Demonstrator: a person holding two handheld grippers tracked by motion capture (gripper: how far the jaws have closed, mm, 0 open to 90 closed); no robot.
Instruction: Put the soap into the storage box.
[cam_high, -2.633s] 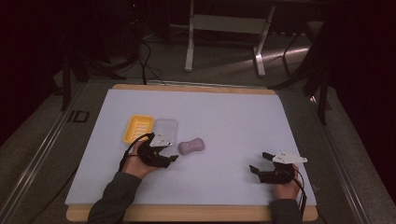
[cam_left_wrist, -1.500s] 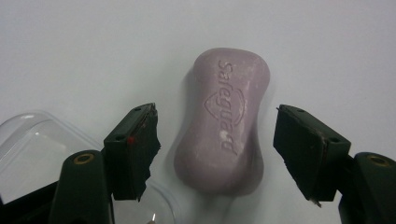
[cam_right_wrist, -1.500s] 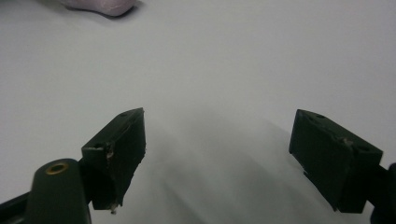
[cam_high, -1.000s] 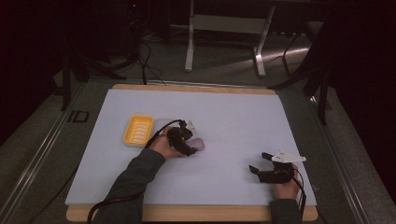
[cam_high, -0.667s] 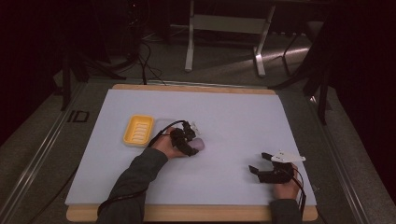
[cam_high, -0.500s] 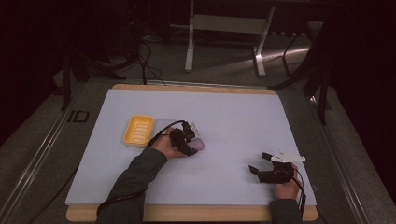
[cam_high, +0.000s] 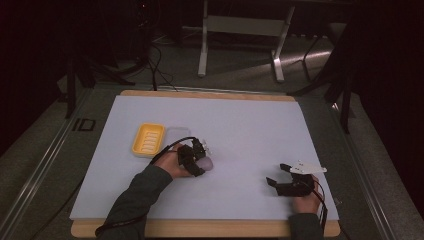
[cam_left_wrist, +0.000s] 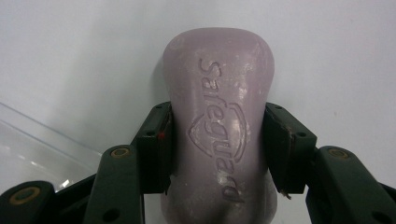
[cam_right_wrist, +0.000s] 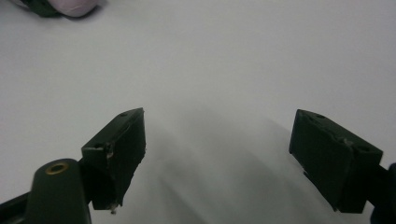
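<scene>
Bench (cam_high: 250, 125): white sheet on a wooden board, dim room. Going big to small.

Yellow dish (cam_high: 148, 139) sits at about 10 o'clock from the sheet's middle. A clear lid (cam_high: 177, 136) lies flat just beside it on its 3 o'clock side; its edge also shows at the lower left of the left gripper view (cam_left_wrist: 42, 144).

Soap (cam_left_wrist: 217, 121), a lilac bar with embossed lettering, lies flat on the sheet just off the lid's 5 o'clock corner; in the high view (cam_high: 206, 163) it's half hidden by the hand.

Left tongs (cam_left_wrist: 217, 149): jaws have just been closing, now pinching the soap, pads pressed on both long sides at its narrow waist. The soap's long axis runs straight away from the tongs, 12 to 6 in the left gripper view, so the grip is across the short width. The far end sticks out well past the pads. In the high view (cam_high: 199, 152) the left hand comes in from 7 o'clock.

Right tongs (cam_right_wrist: 219, 163): spread wide, nothing between them, hanging over bare sheet at about 4 o'clock (cam_high: 280, 181), well apart from everything.

Key relation, my read: the dish lies at roughly 10 o'clock from the soap, with the lid between them. The left hand is far nearer and already has the bar, so it's a left-hand carry. The dish's long axis runs roughly 12 to 6; the bar may need a turn to seat lengthwise.
</scene>
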